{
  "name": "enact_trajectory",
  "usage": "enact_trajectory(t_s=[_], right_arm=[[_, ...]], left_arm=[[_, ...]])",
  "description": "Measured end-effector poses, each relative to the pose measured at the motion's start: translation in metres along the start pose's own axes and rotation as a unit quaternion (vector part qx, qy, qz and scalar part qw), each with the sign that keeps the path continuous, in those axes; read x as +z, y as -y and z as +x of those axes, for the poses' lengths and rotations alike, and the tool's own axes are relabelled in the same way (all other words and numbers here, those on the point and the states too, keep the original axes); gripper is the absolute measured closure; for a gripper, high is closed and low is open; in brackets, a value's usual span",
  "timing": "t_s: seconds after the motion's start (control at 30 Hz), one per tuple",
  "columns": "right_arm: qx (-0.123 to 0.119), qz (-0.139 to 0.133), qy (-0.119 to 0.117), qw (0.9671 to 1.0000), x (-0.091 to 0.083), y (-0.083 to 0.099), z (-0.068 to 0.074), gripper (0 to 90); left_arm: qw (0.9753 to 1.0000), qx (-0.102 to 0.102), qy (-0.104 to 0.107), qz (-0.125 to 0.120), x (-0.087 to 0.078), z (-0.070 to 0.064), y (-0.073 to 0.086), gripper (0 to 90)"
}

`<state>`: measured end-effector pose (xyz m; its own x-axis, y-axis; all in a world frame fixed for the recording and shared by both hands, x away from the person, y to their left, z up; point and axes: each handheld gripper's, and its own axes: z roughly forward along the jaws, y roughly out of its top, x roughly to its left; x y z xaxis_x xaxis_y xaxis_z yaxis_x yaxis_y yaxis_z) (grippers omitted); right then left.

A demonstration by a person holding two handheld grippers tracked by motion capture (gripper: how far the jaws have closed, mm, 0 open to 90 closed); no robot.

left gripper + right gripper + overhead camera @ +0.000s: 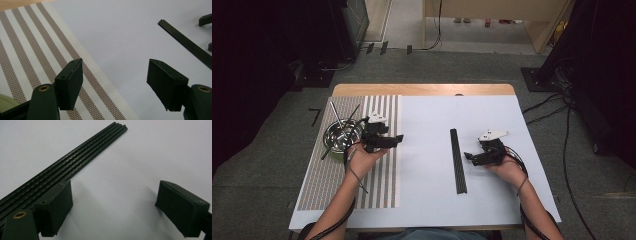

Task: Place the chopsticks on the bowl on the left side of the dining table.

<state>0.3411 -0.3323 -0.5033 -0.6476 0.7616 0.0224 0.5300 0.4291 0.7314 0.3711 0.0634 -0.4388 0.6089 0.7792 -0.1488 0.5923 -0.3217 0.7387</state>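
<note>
A long black ridged strip [457, 160] lies lengthwise on the white sheet [427, 120], right of centre. My right gripper [469, 157] hovers just right of the strip, jaws wide apart and empty; in the right gripper view the strip [65, 162] runs past the left jaw. My left gripper [398, 138] is open and empty over the right edge of the striped mat [382, 170]. In the left gripper view its jaws straddle the mat's edge [82, 65], with the strip [187, 43] farther off. A steel bowl [342, 136] holding metal sticks sits on the mat.
The white sheet covers most of the wooden table [422, 90]. Cables [557, 107] and dark equipment stands [557, 60] lie on the floor to the right. More dark gear [347, 25] stands at the far left.
</note>
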Motion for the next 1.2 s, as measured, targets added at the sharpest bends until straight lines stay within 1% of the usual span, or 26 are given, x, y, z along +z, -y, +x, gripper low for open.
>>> enact_trajectory(t_s=[0.17, 0.27, 0.5, 0.7, 0.87, 1.2], right_arm=[[-0.001, 0.0, 0.0, 1.0, 0.0, 0.0, 0.0, 13.3], [-0.001, 0.0, 0.0, 1.0, 0.0, 0.0, 0.0, 13.3], [-0.001, 0.0, 0.0, 1.0, 0.0, 0.0, 0.0, 13.3], [0.0, 0.0, 0.0, 1.0, 0.0, 0.0, 0.0, 13.3], [0.0, 0.0, 0.0, 1.0, 0.0, 0.0, 0.0, 13.3], [0.0, 0.0, 0.0, 1.0, 0.0, 0.0, 0.0, 13.3]], left_arm=[[1.0, 0.007, 0.004, 0.0, 0.004, -0.007, 0.0, 29.1], [0.9999, 0.005, 0.009, -0.002, 0.006, -0.01, 0.001, 28.9], [0.9997, 0.017, 0.015, 0.002, 0.011, -0.019, 0.002, 28.9], [0.9996, 0.02, 0.018, 0.003, 0.016, -0.025, 0.002, 28.9], [0.9993, 0.028, 0.023, 0.002, 0.02, -0.034, 0.002, 28.9], [0.999, 0.033, 0.029, 0.001, 0.024, -0.041, 0.003, 28.9]])
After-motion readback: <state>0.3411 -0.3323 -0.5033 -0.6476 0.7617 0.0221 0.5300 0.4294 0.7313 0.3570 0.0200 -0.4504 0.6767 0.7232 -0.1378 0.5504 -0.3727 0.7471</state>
